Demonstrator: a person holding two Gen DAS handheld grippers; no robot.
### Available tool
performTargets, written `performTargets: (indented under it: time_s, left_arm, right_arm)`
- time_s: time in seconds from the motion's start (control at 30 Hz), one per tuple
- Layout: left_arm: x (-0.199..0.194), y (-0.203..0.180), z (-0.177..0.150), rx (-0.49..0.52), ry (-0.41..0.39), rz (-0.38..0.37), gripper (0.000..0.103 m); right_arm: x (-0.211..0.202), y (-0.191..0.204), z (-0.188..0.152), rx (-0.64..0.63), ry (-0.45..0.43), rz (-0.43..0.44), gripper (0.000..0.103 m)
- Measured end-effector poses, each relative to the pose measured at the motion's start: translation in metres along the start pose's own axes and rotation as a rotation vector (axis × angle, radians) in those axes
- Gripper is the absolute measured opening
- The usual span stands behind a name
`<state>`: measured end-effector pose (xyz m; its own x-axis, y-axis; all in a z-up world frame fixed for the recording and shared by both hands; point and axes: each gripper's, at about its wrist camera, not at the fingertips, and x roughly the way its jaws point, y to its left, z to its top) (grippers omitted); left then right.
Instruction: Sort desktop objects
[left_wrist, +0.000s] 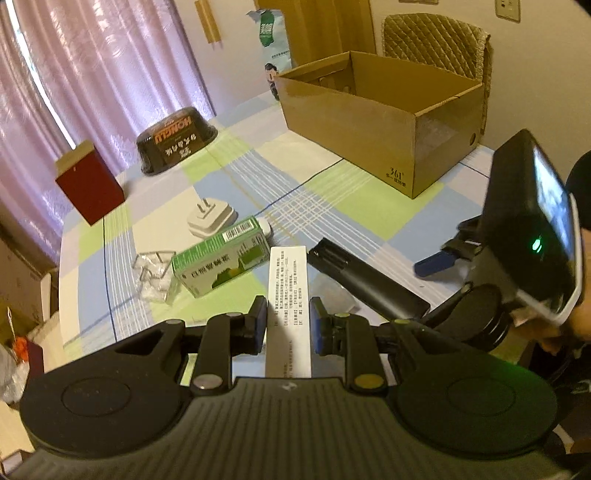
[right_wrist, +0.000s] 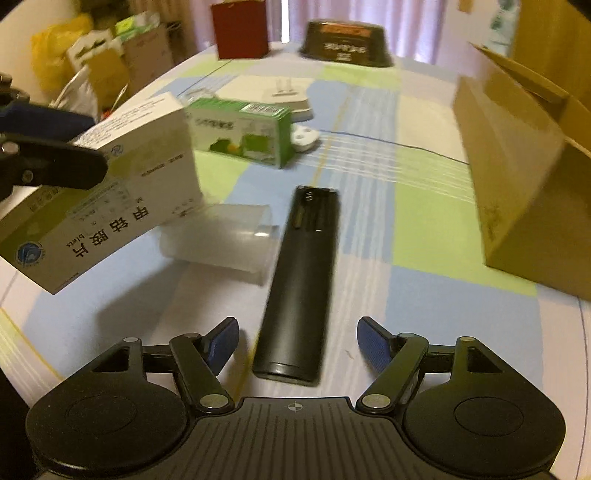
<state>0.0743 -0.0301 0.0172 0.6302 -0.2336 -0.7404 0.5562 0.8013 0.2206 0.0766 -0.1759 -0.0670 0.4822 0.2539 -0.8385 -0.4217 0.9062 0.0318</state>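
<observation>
My left gripper (left_wrist: 288, 326) is shut on a white medicine box (left_wrist: 288, 291) with black print, held just above the checked tablecloth. In the right wrist view the same white box (right_wrist: 110, 206) hangs tilted at the left, with the left gripper (right_wrist: 70, 144) clamped on its upper end. My right gripper (right_wrist: 299, 347) is open, its blue pads either side of the near end of a black remote (right_wrist: 303, 280) lying battery side up. A green box (left_wrist: 221, 254), a white charger plug (left_wrist: 210, 219) and a clear plastic piece (left_wrist: 153, 273) lie beyond.
An open cardboard box (left_wrist: 380, 122) stands at the back right of the table. A red box (left_wrist: 88, 181) and a black bowl-shaped pack (left_wrist: 177, 140) sit at the far left. A clear plastic cup (right_wrist: 225, 236) lies left of the remote. Bags clutter the floor (right_wrist: 92, 55).
</observation>
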Motion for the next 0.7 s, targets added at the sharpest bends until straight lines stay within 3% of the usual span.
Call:
performTargets:
  time_s: [0.13,0.23,0.27,0.3,0.33,0.7]
  left_arm:
    - [0.003,0.005,-0.006,-0.037,0.011,-0.001,0.020]
    - [0.005,0.007,-0.007,-0.049,0.015,0.000,0.020]
    - [0.005,0.007,-0.007,-0.048,0.015,-0.001,0.020]
    - [0.006,0.007,-0.006,-0.048,0.014,-0.004,0.020]
    - [0.007,0.007,-0.006,-0.048,0.013,-0.006,0.020]
    - [0.020,0.000,0.000,-0.086,0.009,-0.075,0.021]
  right_arm:
    - [0.012,0.003,0.003,-0.003,-0.028,-0.013,0.074]
    - [0.017,0.003,0.007,-0.007,-0.044,-0.026,0.067]
    - [0.017,0.003,0.008,-0.012,-0.049,-0.026,0.060]
    - [0.016,0.003,0.008,-0.016,-0.053,-0.024,0.044]
    - [0.015,0.003,0.008,-0.018,-0.054,-0.023,0.039]
    - [0.003,-0.006,0.002,0.016,-0.020,-0.016,0.038]
